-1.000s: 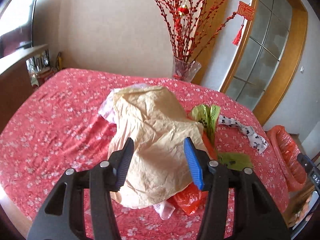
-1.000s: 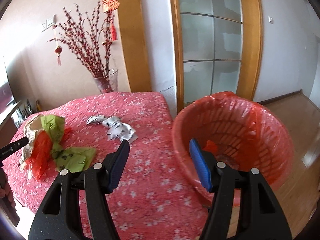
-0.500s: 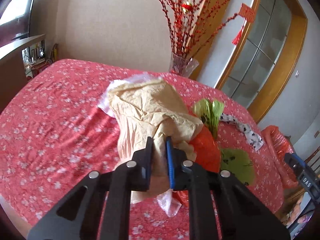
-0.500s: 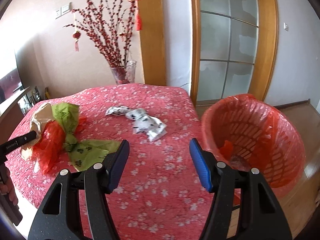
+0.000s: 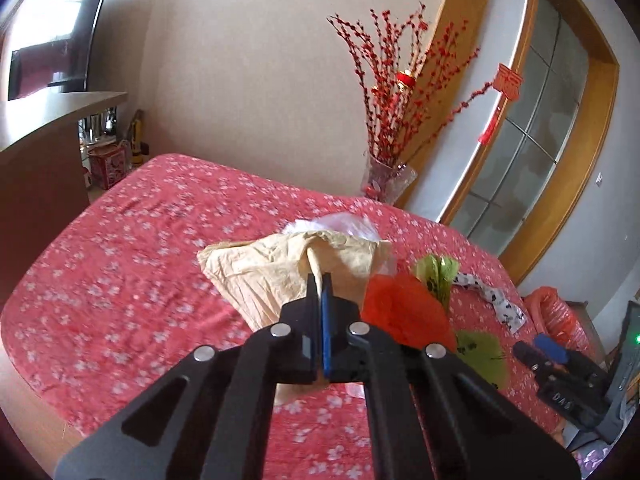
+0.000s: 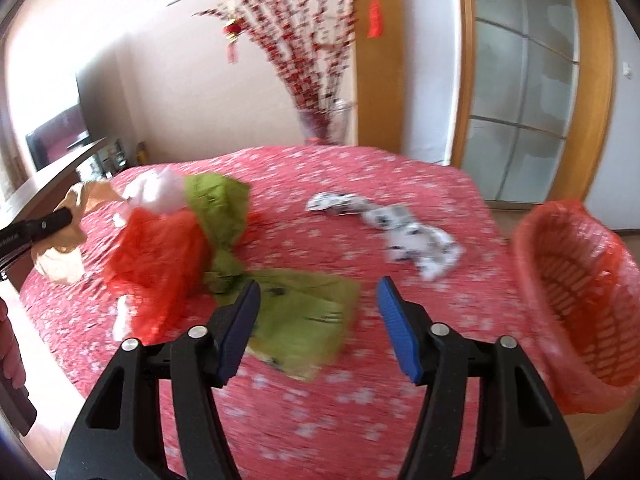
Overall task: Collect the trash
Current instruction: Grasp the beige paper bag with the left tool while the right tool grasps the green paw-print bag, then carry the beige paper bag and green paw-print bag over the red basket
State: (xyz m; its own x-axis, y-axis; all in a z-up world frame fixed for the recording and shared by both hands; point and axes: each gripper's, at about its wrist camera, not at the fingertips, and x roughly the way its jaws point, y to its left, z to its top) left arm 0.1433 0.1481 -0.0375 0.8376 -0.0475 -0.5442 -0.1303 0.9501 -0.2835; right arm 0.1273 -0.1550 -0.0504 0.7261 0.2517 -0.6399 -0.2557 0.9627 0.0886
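My left gripper (image 5: 319, 280) is shut on a crumpled tan paper bag (image 5: 272, 276), lifted off the red flowered tablecloth (image 5: 132, 240). Red plastic (image 5: 404, 312), green paper (image 5: 436, 272) and white plastic hang with it. From the right wrist view the bag (image 6: 60, 256) is at the far left in the left gripper (image 6: 66, 216). My right gripper (image 6: 318, 300) is open and empty above a flat green wrapper (image 6: 304, 320). A black-and-white wrapper (image 6: 408, 236) lies farther back. The red-lined basket (image 6: 580, 304) stands at the right.
A glass vase of red branches (image 5: 388, 184) stands at the table's far edge. A wooden sideboard (image 5: 44, 148) with a TV is on the left. A glass door with a wooden frame (image 6: 524, 92) is behind the basket.
My left gripper closed on the tan bag and lifted it with the red and green trash. My right gripper swung left from the basket toward the green wrapper.
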